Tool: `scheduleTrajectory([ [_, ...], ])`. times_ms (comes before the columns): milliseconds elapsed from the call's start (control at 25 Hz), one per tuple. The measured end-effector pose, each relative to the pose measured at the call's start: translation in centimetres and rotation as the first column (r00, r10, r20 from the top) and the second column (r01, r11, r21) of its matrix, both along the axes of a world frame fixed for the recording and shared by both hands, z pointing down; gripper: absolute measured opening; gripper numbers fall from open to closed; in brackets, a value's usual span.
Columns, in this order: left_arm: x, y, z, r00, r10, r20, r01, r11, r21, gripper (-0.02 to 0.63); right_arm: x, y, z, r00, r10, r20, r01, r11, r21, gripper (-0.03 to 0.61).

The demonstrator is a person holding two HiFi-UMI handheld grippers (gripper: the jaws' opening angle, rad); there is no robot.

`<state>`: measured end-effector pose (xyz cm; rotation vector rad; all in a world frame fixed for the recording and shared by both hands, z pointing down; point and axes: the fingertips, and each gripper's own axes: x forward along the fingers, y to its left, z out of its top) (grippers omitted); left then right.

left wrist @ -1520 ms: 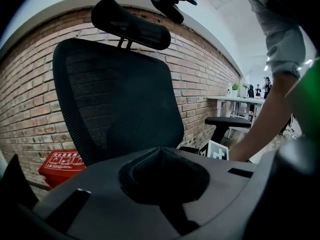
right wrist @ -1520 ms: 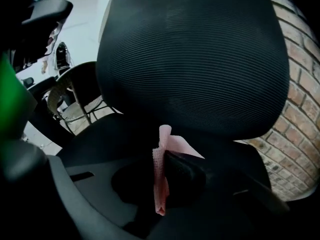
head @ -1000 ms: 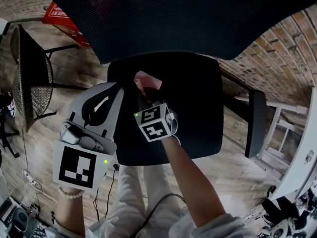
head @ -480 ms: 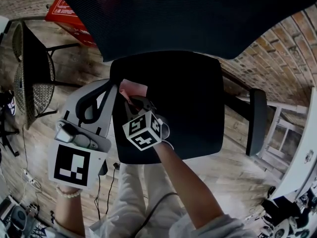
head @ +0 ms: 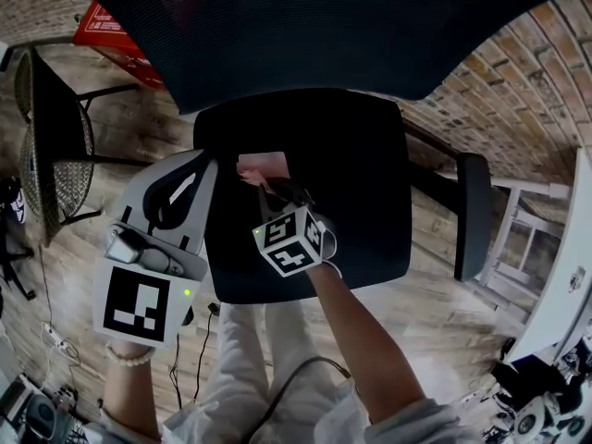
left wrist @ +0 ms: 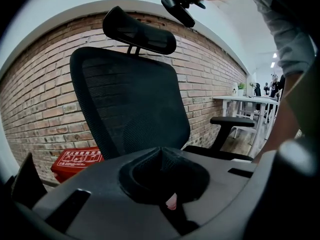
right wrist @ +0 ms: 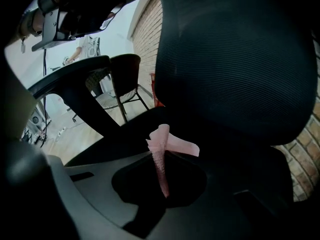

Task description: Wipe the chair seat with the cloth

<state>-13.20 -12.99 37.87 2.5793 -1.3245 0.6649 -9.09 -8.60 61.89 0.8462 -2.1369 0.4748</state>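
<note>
— Where is the cloth (head: 262, 166)?

— On the chair seat (head: 356, 183), toward its left rear part in the head view, just short of the backrest (head: 324, 26). It is pink and crumpled.

— And the right gripper (head: 268, 187)?

— Closed on the cloth. In its own view the jaws pinch a narrow strip of it, and a loose fold stands above them and flops to the right. The marker cube (head: 290, 240) sits behind, over the middle of the seat.

— The left gripper (head: 203, 162)?

— Its jaws are together with nothing held between them. It hovers at the seat's left edge, with its tips just beside the cloth. I cannot tell whether it touches the seat.

— Anything else around?

— An armrest (head: 470, 215) on the chair's right, a red box (head: 116, 35) on the wooden floor (head: 444, 326) by the brick wall (left wrist: 210, 79), and a dark mesh chair (head: 55, 141) off to the left.
</note>
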Motion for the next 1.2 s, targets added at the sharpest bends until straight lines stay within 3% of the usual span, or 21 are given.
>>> scheduleTrajectory([
  [520,3.3,0.7,0.8,0.998,0.053,-0.019,-0.053,0.998,-0.020,0.018,12.1,-1.0,0.9,0.979,0.159,-0.126,-0.157,0.987,0.027,0.054],
  [800,4.8,0.9,1.3,0.997,0.072,-0.023,-0.073,0.997,-0.028,0.018,19.3,-1.3,0.7,0.936,0.308,-0.170,-0.302,0.951,0.059,0.054],
  [1200,6.1,0.9,1.6,0.996,0.091,-0.018,-0.092,0.995,-0.030,0.018,27.4,0.0,-0.2,0.860,0.450,-0.241,-0.441,0.893,0.095,0.054],
])
